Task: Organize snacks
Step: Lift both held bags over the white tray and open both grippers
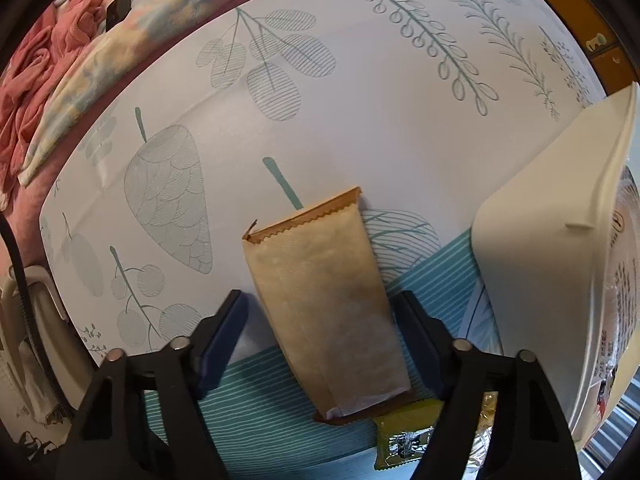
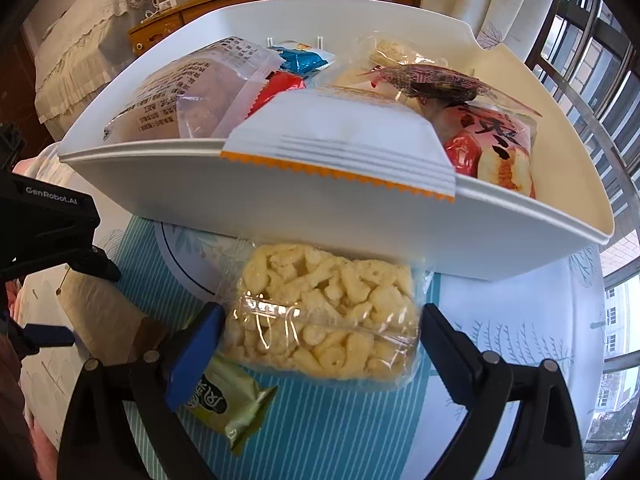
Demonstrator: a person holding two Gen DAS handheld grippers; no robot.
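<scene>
A long tan snack packet (image 1: 320,300) lies on the leaf-print tablecloth. My left gripper (image 1: 320,320) is open, one finger on each side of the packet, with gaps. The same packet (image 2: 104,312) and the left gripper's body (image 2: 48,232) show in the right wrist view. My right gripper (image 2: 320,332) is open around a clear bag of pale puffed snacks (image 2: 320,312) lying in front of the white bin (image 2: 360,232). The bin holds several snack packets, one white packet (image 2: 340,148) hanging over its front rim. A small green packet (image 2: 232,408) lies by my right gripper's left finger.
The white bin's side wall (image 1: 540,240) stands at the right in the left wrist view, with the green packet (image 1: 404,436) below the tan one. A bed with pink and patterned cloth (image 1: 52,80) lies past the table's far edge. A wooden cabinet (image 2: 240,4) stands behind the bin, windows at right.
</scene>
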